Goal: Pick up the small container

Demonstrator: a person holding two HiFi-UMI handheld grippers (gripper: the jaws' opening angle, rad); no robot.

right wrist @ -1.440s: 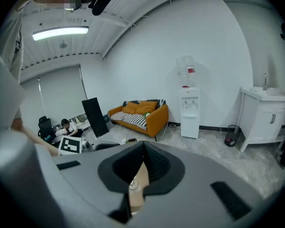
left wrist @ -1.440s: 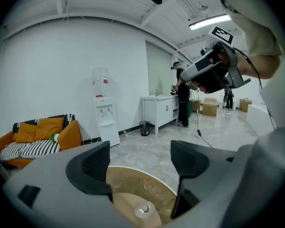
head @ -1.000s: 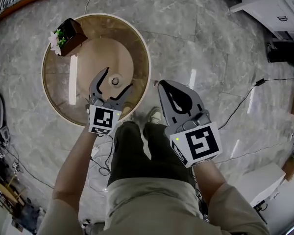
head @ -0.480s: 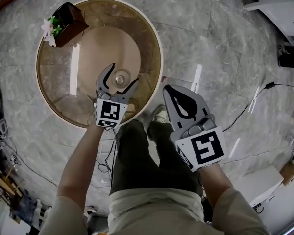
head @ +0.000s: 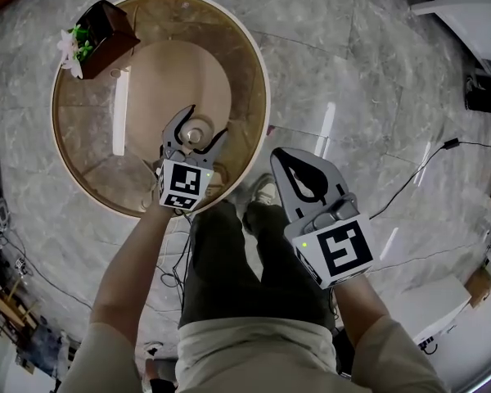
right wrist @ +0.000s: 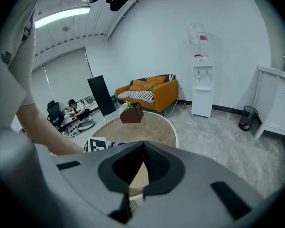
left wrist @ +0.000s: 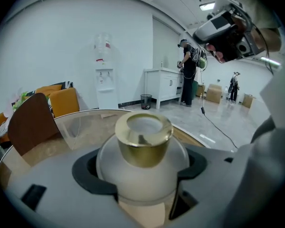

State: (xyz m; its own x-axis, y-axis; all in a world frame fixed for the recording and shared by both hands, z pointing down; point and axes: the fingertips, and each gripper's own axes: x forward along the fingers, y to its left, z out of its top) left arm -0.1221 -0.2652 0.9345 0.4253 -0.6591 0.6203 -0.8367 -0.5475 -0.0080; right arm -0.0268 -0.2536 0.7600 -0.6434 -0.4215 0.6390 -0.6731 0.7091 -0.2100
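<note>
Small container (head: 195, 135), a frosted round pot with a gold cap, stands upright on the round glass tabletop (head: 86, 174), on the side nearest the person's legs. I have my left claw (head: 204, 119) straddling it. Its jaws have just been closing and the pot sits between them, pads close beside its sides, but I see no clamp on it, so I count that claw open. My right claw (head: 278, 154) hangs over the marble floor (head: 352, 72) beside the tabletop, jaws together and empty. A brown box with greenery (head: 105, 29) sits at the tabletop's far rim.
</note>
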